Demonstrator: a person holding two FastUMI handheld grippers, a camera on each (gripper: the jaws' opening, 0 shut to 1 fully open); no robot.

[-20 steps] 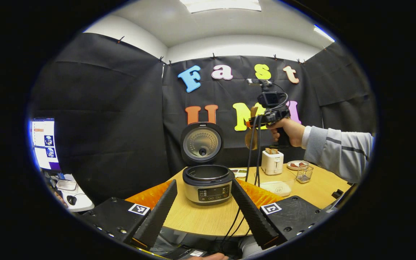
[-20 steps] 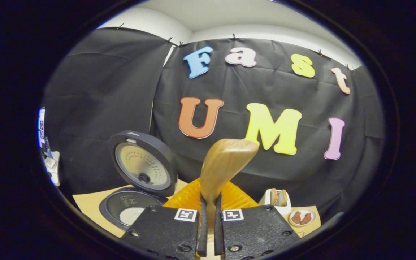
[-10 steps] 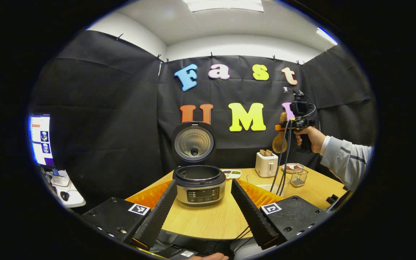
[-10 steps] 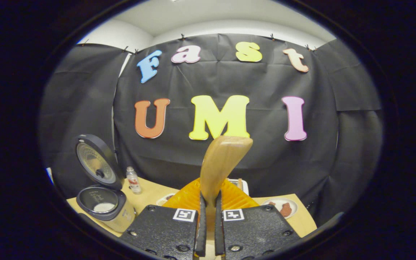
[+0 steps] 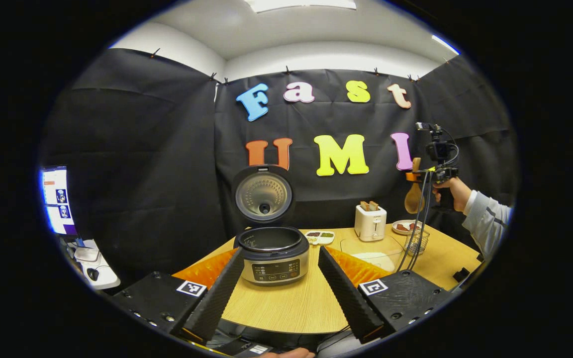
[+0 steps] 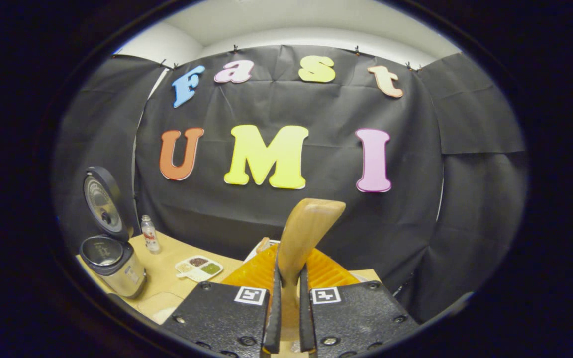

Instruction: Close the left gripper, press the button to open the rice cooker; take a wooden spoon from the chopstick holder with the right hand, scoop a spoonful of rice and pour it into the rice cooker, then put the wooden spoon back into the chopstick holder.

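Note:
The rice cooker (image 5: 272, 254) stands on the table with its lid (image 5: 263, 194) up, right in front of my left gripper (image 5: 280, 252), which is open and holds nothing. At the far right a hand holds my right gripper (image 5: 416, 175) in the air, above the wire chopstick holder (image 5: 417, 242). In the right gripper view my right gripper (image 6: 288, 298) is shut on the handle of the wooden spoon (image 6: 307, 231), whose bowl points up and forward. The rice cooker (image 6: 112, 263) lies low at the left there, with some rice inside.
A white toaster (image 5: 370, 222), a plate of food (image 5: 405, 226), a clear tub of rice (image 5: 372, 252) and a small divided dish (image 5: 319, 236) share the wooden table (image 5: 291, 303). A bottle (image 6: 149, 233) stands behind the cooker. A monitor (image 5: 56, 199) glows at the far left.
My right gripper has carried the wooden spoon to the right, away from the rice cooker and over to the chopstick holder. The left gripper stays open and has hardly moved.

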